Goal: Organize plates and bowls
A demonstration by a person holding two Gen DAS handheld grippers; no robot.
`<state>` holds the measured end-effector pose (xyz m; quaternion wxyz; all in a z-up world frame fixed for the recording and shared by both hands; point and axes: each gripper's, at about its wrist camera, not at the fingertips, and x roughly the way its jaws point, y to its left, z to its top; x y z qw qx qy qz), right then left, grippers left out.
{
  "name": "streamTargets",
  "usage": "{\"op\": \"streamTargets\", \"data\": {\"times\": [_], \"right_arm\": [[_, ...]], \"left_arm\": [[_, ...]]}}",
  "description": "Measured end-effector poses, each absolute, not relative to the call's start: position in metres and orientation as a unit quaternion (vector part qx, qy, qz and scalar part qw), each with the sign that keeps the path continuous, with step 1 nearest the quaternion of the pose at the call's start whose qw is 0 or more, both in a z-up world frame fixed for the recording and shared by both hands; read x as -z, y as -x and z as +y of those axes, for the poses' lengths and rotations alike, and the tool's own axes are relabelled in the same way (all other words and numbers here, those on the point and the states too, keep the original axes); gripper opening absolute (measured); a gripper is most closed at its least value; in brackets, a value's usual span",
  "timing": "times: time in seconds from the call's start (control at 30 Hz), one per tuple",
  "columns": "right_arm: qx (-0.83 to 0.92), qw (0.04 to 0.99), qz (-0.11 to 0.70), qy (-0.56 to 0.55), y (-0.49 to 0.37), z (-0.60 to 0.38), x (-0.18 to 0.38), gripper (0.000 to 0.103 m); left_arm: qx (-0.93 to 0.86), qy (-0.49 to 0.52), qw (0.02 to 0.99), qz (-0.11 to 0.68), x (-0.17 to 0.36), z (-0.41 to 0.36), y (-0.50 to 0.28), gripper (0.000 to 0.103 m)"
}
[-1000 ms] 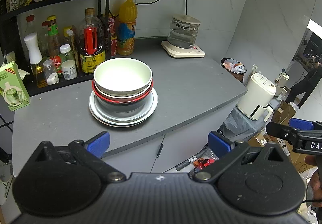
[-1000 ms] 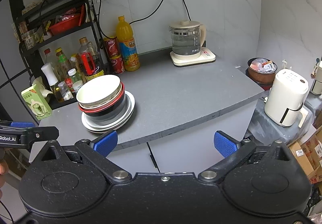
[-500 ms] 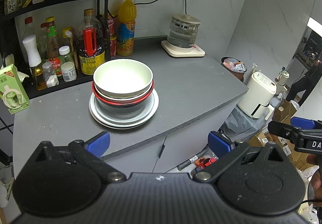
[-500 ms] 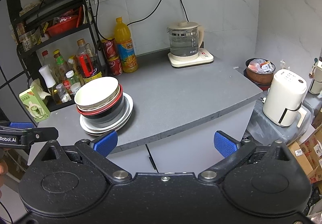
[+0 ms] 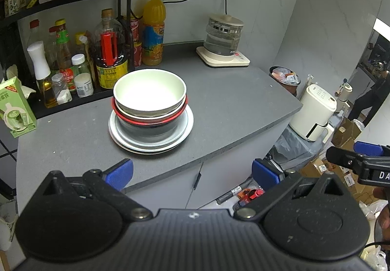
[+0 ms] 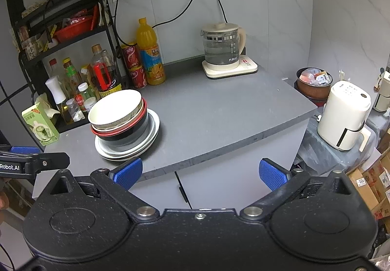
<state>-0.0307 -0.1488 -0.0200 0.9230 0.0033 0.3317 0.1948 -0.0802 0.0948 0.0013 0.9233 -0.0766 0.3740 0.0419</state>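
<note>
Left gripper and right gripper spread wide, holding nothing
Ahead: three round glossy bowls nested on stacked white plates

Grey countertop, stacked plates, juice bottle, kettle base, apparently touching nothing

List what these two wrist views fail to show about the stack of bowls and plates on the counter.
- Plate count: in both views the black bowl covers the plates; only overlapping rims show.
- Bowl count: the white top bowl fills the nest, so inner bowls show only as rims above the red rim.
- Contents of lower bowls: hidden.
- Far side of the stack: faces away from both cameras.
- Both tools, left and right, are open, short of it.
</note>
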Motion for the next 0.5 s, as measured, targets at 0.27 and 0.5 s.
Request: {"op": "streamTargets", "data": {"times": [0.27, 0.5], "right_arm": [[-0.193, 0.923, 0.332, -0.004, 0.0326, -0.1487, 0.0217, 0.103], [-0.193, 0.923, 0.333, -0.005, 0.0333, -0.1491, 0.0228, 0.103]], "left_arm": [[-0.033, 0.074, 0.924, 0.375, -0.0014, 0.0933, 0.0795, 0.103], [-0.029, 0.074, 0.922, 0.378, -0.0007, 0.0932, 0.0785, 0.103]]}}
